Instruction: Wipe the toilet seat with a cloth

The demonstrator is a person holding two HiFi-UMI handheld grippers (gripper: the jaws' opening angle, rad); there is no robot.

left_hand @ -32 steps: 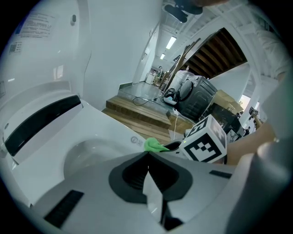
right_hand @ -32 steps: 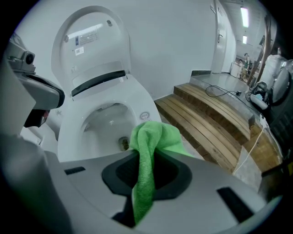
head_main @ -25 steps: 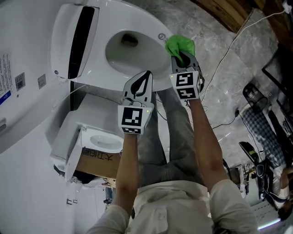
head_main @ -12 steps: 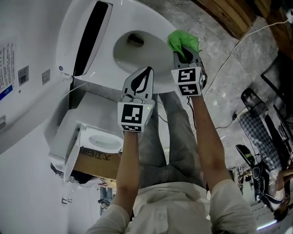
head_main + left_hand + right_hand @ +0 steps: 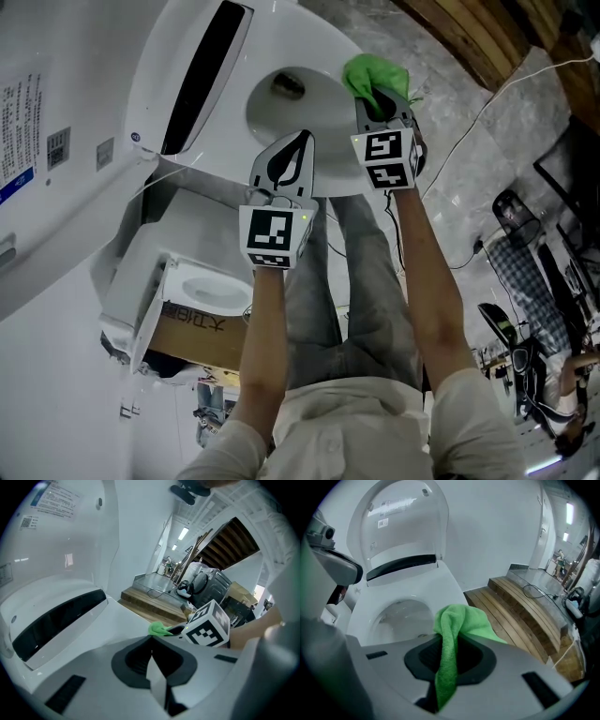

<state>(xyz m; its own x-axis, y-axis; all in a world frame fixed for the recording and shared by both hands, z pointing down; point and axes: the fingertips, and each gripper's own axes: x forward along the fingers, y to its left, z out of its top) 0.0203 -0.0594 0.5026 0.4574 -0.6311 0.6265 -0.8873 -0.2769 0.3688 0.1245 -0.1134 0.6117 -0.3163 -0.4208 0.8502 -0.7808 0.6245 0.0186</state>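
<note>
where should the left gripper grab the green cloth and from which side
Probably the bunched free end of the green cloth that mounds up past the right gripper, whose jaws are shut on its trailing strip. Come from the left, over the toilet bowl, since that fold stands clear there. The left gripper is shut and must open first.

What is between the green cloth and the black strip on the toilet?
The open toilet bowl lies between the black strip and the green cloth held in the right claw; the head view shows it.
</note>
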